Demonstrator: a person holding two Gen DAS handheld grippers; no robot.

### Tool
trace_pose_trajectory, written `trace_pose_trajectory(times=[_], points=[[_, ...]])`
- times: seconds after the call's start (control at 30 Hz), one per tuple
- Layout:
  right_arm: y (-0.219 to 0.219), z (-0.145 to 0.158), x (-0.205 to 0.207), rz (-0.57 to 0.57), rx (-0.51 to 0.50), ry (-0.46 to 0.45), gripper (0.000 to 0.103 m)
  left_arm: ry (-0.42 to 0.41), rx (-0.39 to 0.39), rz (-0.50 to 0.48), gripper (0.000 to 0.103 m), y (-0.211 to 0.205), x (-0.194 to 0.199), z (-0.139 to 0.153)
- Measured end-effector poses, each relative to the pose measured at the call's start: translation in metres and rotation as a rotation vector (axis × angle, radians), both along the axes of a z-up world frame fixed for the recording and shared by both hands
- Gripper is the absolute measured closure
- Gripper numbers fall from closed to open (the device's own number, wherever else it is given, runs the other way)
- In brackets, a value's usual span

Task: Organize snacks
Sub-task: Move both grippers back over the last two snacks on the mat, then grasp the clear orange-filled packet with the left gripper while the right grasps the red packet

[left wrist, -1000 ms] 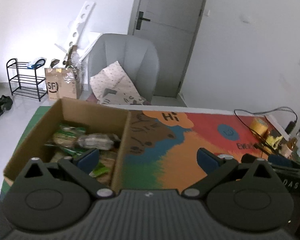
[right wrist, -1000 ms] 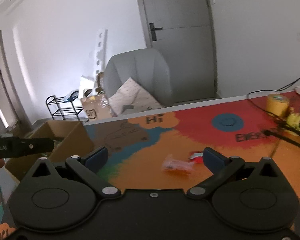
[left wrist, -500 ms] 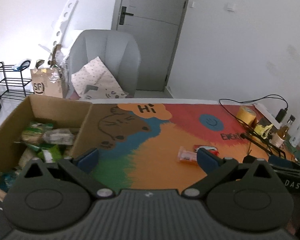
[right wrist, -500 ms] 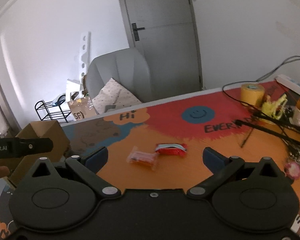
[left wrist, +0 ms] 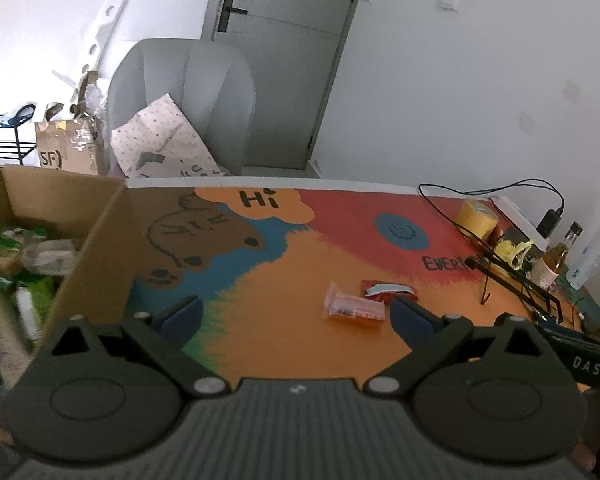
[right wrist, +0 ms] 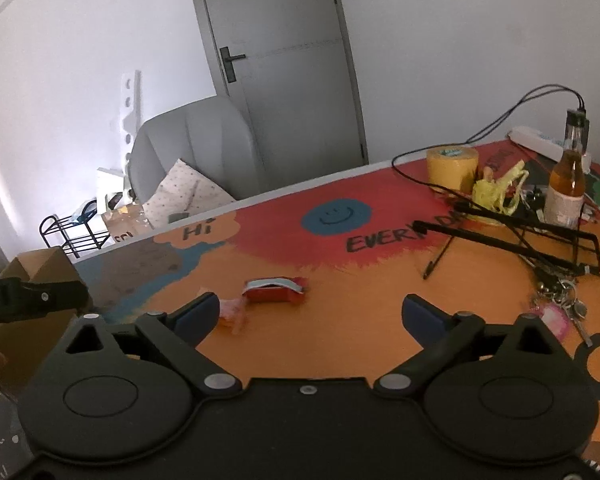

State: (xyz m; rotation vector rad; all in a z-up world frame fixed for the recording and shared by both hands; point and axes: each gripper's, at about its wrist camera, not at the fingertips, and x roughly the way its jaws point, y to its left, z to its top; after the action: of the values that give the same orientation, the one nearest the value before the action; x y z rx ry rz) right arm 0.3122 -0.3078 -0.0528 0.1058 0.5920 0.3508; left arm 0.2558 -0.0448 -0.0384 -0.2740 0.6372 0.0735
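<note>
In the left wrist view the left gripper [left wrist: 296,316] fills the lower half of the frame with its blue-padded fingers [left wrist: 182,314] spread wide and nothing between them; the orange snack packet [left wrist: 354,308] lies on the painted table [left wrist: 300,264] just left of the right pad, the red snack packet [left wrist: 388,290] right behind it, and the cardboard box [left wrist: 96,264] of snacks stands at the left edge. In the right wrist view the right gripper [right wrist: 312,314] is likewise wide apart, its jaws having just closed a little, gripping nothing; the red packet sits on the table beyond the gap at centre frame, the orange one partly hidden behind the left pad.
</note>
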Motion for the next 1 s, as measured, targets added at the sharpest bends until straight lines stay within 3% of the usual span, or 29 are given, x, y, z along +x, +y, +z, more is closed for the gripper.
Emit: trace_pose_trajectory(times=[0.23, 0.73, 1.0], points=[[-0.003, -0.014, 0.020, 0.005, 0.019, 0.042, 0.019, 0.015, 0.000, -0.052, 0.010, -0.015, 0.023, -0.014], [0.001, -0.029, 0.054, 0.024, 0.040, 0.080, 0.021, 0.061, 0.004, -0.110, 0.017, -0.039, 0.077, -0.051], [0.000, -0.035, 0.067, 0.011, 0.051, 0.093, 0.021, 0.099, 0.022, -0.125, 0.028, -0.049, 0.097, -0.072]])
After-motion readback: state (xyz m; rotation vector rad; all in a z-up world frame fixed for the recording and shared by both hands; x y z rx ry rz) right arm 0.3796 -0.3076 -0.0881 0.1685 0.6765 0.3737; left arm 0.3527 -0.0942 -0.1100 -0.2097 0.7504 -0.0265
